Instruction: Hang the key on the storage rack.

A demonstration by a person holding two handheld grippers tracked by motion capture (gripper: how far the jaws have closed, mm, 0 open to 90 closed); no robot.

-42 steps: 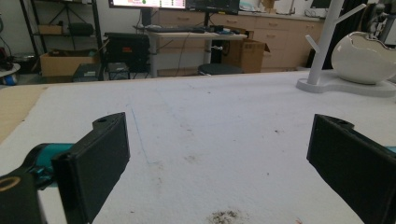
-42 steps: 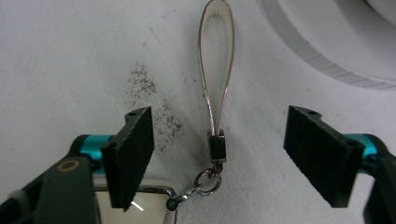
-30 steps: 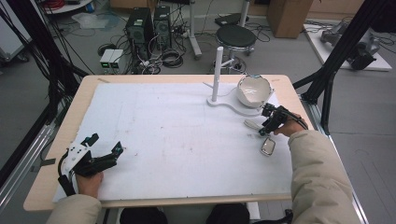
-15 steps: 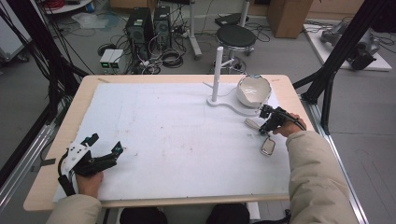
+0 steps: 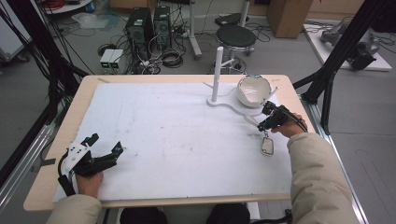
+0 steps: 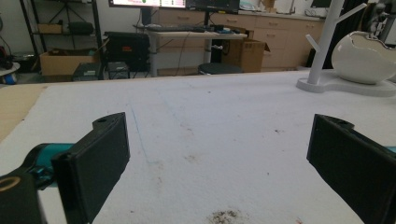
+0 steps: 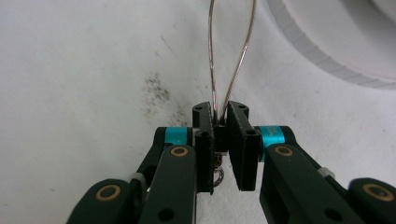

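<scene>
Got my right gripper (image 5: 270,122) fingers (image 7: 243,140) clenched on the wire loop (image 7: 229,51) of a keyring, and its tag (image 5: 267,145) dangles below my fingers, just above the table (image 5: 177,140). Pinching the thin loop rather than the tag leaves it open ahead of my fingers, probably handy for hooking onto the white stand (image 5: 217,74) beyond them. My left gripper (image 5: 103,153) just rests far off, fingers (image 6: 95,165) released wide, holding nothing

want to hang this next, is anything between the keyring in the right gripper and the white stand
Nothing visible. The right gripper is shut on the keyring, its tag hanging below. Bare white mat lies between it and the stand; the white bowl sits beside that path.
</scene>
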